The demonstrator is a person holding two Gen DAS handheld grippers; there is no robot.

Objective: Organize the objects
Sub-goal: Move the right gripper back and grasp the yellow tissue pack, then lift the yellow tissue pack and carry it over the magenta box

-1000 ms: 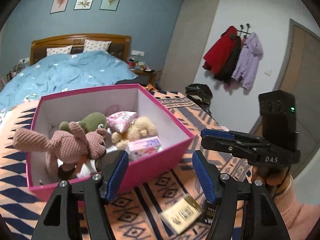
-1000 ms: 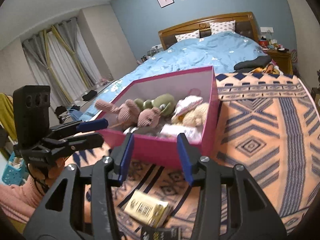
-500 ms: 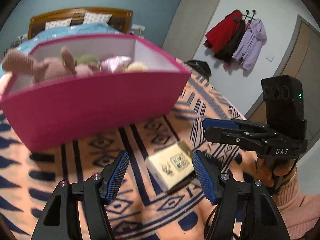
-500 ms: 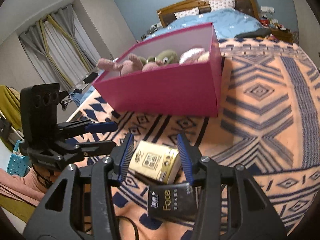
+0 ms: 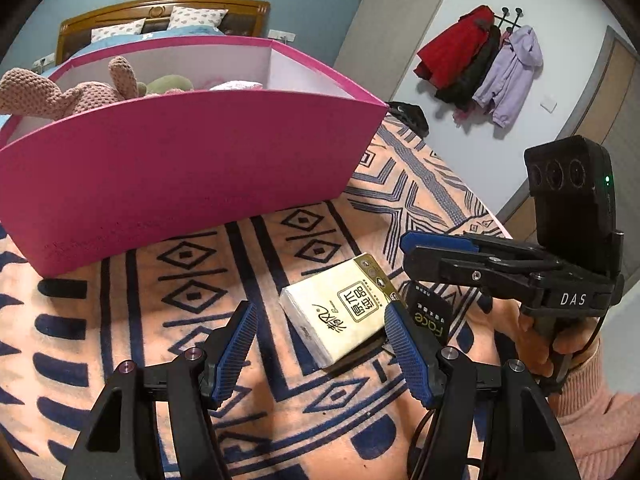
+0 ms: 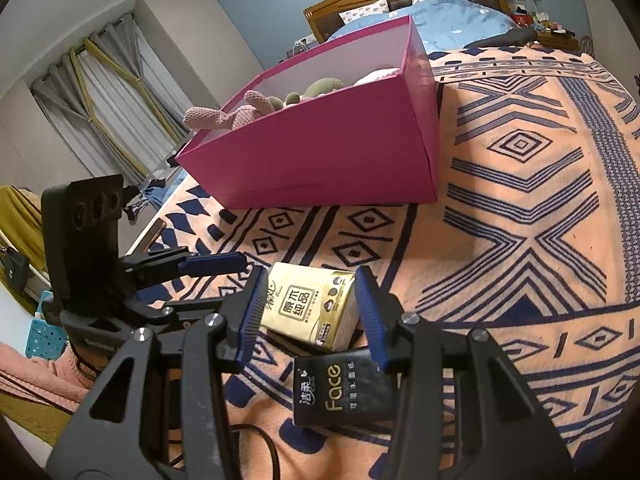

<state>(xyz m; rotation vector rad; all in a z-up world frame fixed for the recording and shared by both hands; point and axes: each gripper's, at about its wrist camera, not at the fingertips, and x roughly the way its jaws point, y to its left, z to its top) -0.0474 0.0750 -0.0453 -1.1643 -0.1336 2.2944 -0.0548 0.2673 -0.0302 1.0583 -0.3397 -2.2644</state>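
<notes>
Both grippers hang low over the patterned blanket [image 6: 520,184], just in front of the pink box [image 5: 180,168]. R gripper [image 6: 312,312]: jaws spread either side of the yellow tissue pack [image 6: 310,306], pads beside it but not pinching. The pack lies flat on the blanket, w/ a black "Face" pack [image 6: 340,388] touching its near edge. L gripper [image 5: 316,340]: jaws spread, empty, yellow pack between them from its own view, not gripped. Box holds plush toys, incl. a knitted pink one [image 5: 52,94] poking over the rim. Coats [image 5: 480,68] hang on the far wall.
</notes>
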